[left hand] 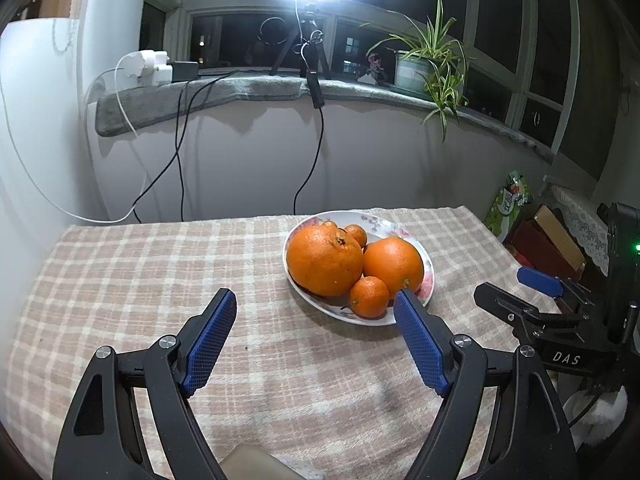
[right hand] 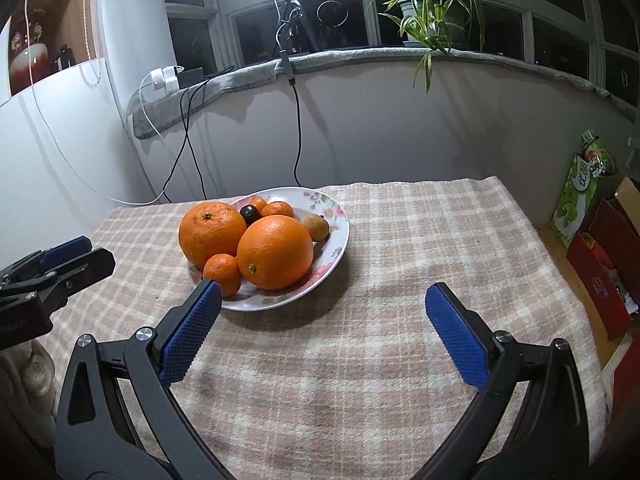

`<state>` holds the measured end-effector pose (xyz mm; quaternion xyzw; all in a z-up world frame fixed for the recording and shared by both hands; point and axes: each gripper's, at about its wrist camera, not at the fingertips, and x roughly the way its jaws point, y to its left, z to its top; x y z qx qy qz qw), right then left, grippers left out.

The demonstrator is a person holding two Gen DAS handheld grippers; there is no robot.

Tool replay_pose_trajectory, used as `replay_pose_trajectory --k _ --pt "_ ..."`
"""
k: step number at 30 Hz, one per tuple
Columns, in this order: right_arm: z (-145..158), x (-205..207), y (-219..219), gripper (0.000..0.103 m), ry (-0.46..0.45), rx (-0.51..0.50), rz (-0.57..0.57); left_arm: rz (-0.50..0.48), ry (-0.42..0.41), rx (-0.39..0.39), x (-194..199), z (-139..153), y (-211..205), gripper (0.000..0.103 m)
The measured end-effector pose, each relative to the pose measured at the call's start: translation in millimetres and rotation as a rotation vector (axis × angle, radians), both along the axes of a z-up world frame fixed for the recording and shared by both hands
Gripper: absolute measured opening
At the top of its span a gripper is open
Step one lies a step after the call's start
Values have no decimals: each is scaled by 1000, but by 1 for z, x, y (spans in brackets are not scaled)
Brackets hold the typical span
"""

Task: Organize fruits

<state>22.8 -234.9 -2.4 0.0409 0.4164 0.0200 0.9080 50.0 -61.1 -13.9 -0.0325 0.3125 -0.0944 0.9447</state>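
A white floral plate point(left hand: 426, 276) point(right hand: 332, 204) sits on the checked tablecloth and holds two large oranges point(left hand: 325, 261) point(right hand: 275, 252), several small mandarins point(left hand: 369, 297) point(right hand: 222, 272), a dark round fruit point(right hand: 249, 213) and a small brownish fruit point(right hand: 316, 227). My left gripper point(left hand: 316, 300) is open and empty, just left of and in front of the plate; its right fingertip overlaps the plate's near rim. My right gripper point(right hand: 323, 294) is open and empty, in front of the plate's right side. Each gripper shows at the edge of the other's view point(left hand: 520, 284) point(right hand: 72, 256).
The table is covered by a pink checked cloth point(left hand: 160, 280) point(right hand: 440, 232). Behind it, cables hang from a grey-covered windowsill with a lamp tripod point(left hand: 308, 48) and a potted plant point(left hand: 424, 64). Boxes and a green bag point(right hand: 580, 184) stand on the floor at right.
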Motion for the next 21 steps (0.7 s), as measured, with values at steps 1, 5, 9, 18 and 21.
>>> replay_pose_trajectory --k 1,5,9,18,21 --pt "0 0 0 103 -1 1 2 1 -1 1 0 0 0 81" --pt "-1 -1 1 103 4 10 5 5 -4 0 -1 0 1 81" --pt "-1 -1 1 103 6 15 7 6 -6 1 -1 1 1 81" --pt "-1 -1 1 103 6 19 7 4 -4 1 -2 1 1 81" --pt "-1 -2 1 103 5 19 6 5 -6 2 -1 1 2 81"
